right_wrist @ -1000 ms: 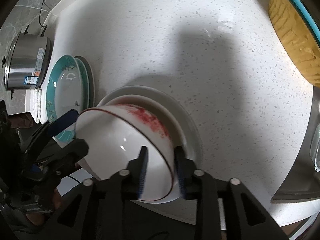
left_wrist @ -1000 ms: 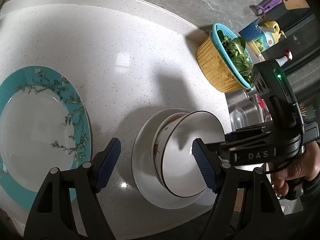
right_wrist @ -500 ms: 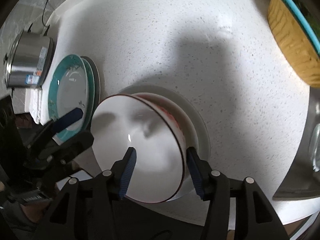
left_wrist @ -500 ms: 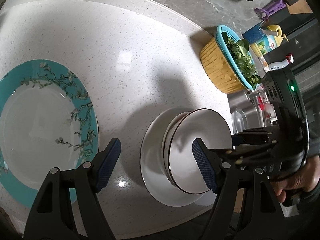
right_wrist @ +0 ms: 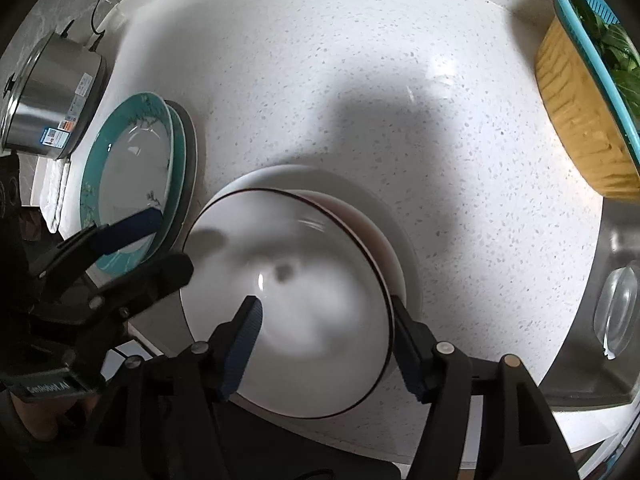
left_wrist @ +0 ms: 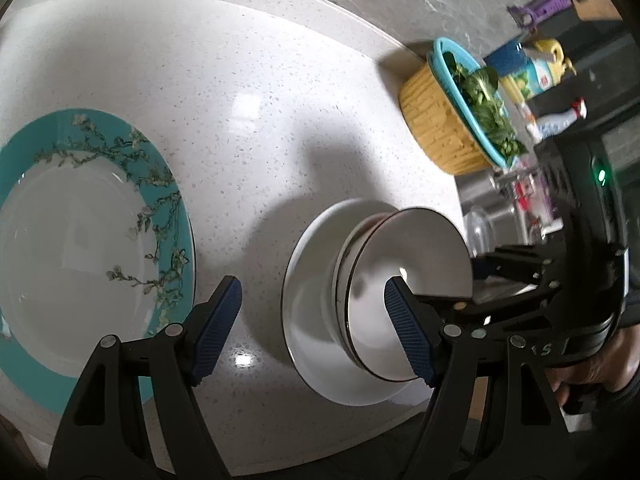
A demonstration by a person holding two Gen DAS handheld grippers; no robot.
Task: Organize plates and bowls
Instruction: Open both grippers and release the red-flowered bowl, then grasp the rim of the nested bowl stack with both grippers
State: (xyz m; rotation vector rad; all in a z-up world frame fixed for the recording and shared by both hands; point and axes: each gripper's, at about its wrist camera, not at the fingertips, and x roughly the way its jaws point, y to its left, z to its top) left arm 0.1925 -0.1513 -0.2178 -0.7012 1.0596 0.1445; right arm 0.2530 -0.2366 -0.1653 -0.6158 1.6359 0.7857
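At the lower middle of the right wrist view, my right tool [right_wrist: 324,340] is spread wide, one finger over the inside of the top bowl [right_wrist: 304,312] and the other just outside its rim, gripping nothing. That bowl, white with a dark rim line, is nested in a second bowl [right_wrist: 390,256], and both sit on a white plate [right_wrist: 404,216] on the speckled bench [right_wrist: 320,80]. At the left of that frame two teal plates [right_wrist: 132,168] lie stacked, with a steel pot [right_wrist: 44,92] beyond them at the upper left. In the left wrist view my left tool [left_wrist: 312,324] is also released, its fingers wide apart at the bottom of the frame, between the teal plates [left_wrist: 80,220] and the bowls [left_wrist: 404,276]. At the upper right a yellow basket [left_wrist: 436,124] holds green leaves.
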